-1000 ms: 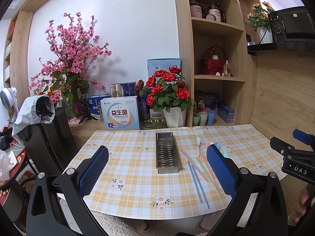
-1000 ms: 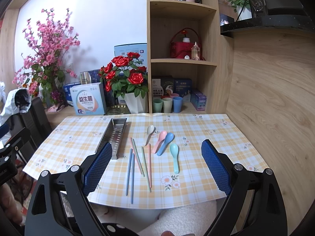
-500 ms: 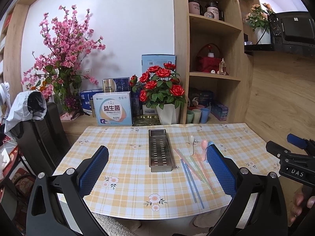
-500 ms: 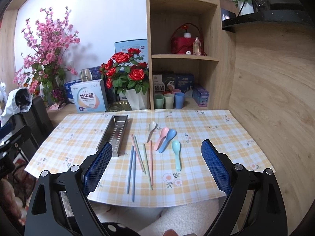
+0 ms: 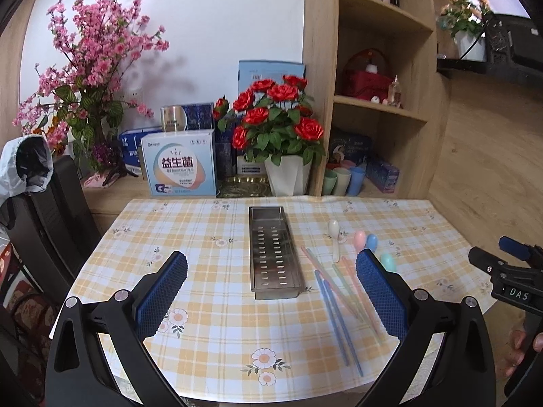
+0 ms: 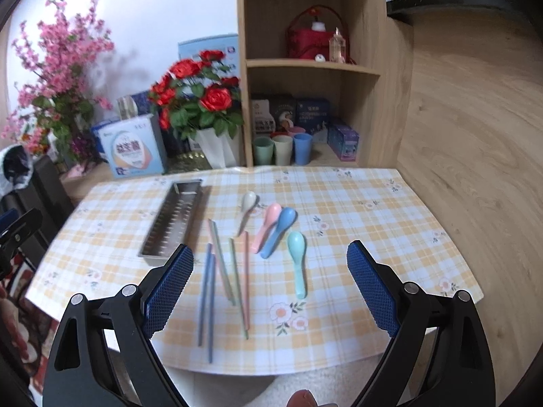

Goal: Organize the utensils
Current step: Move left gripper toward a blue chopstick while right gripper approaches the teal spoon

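Note:
A perforated steel tray (image 5: 274, 254) (image 6: 174, 217) lies empty on the checked tablecloth. To its right lie several pastel chopsticks (image 6: 226, 264) (image 5: 336, 300) and a row of spoons: white (image 6: 247, 203), pink (image 6: 268, 225), blue (image 6: 280, 230) and teal (image 6: 297, 261). My left gripper (image 5: 271, 291) hovers open over the near end of the tray, holding nothing. Above the chopsticks and spoons my right gripper (image 6: 269, 281) is open and empty; it also shows at the right edge of the left wrist view (image 5: 509, 278).
Behind the table stand a white pot of red roses (image 5: 278, 135), boxes (image 5: 180, 162), pink blossom branches (image 5: 88, 68) and a wooden shelf (image 6: 305, 64) with cups (image 6: 281, 149). A dark chair (image 5: 44, 210) stands at the left. The table's near edge (image 6: 271, 368) is close below the grippers.
Both grippers have moved closer to the table and tilted down a little. The tray and utensils appear larger and have not moved. Both grippers stay open.

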